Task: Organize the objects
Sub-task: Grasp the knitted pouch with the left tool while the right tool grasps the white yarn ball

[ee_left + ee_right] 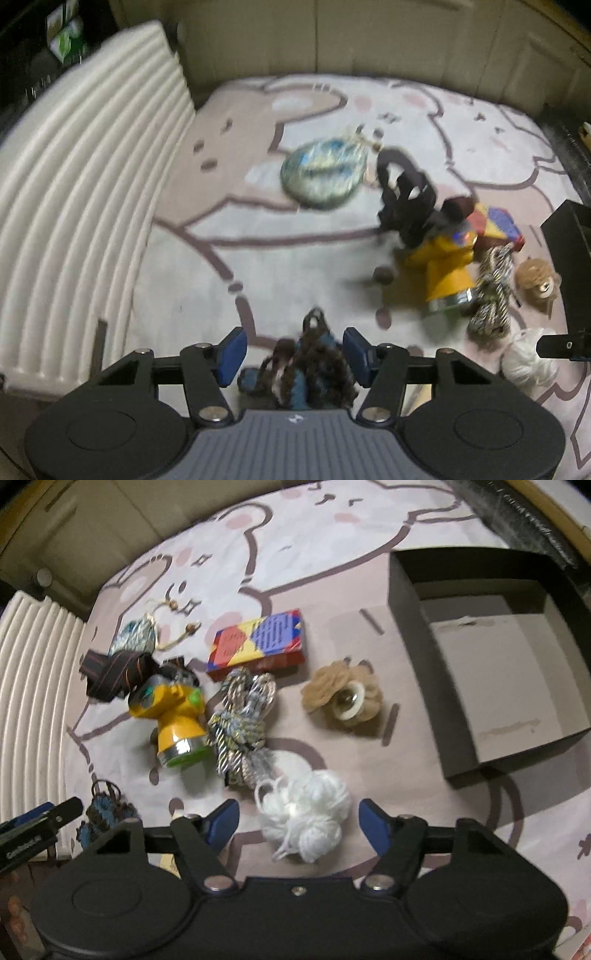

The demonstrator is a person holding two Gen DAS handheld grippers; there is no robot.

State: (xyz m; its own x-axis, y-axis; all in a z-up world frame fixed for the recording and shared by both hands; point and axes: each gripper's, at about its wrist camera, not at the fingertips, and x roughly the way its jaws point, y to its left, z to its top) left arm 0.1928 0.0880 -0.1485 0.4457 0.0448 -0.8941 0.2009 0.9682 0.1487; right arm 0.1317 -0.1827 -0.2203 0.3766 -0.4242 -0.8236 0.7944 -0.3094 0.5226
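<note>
A pink-and-white plush rug printed with cartoon bears (332, 554) was seen covering the floor, bounded by beige panelled cabinet fronts (332, 37) at the back and a white ribbed pad (74, 184) along one side.

The left gripper (294, 356) was held low over a blue-and-brown crocheted yarn piece (306, 365); its jaws were apart, the piece between the blue pads, contact not confirmed because of blur. The right gripper (299, 821) was spread wide around a white yarn pompom (306, 812), pads clear of it.

Spread on the rug: a yellow plastic flashlight (173, 716), a black striped strap (114, 675) touching it, a grey-white braided cord bundle (240, 720) just beside, a red-blue-yellow patterned box (258, 642), a tan fabric flower with a ring centre (343, 694), and a blue-green drawstring pouch (321, 173).

An open dark cardboard box with a pale inner floor (406, 627) was sat at the rug's right, well apart from the pompom.
</note>
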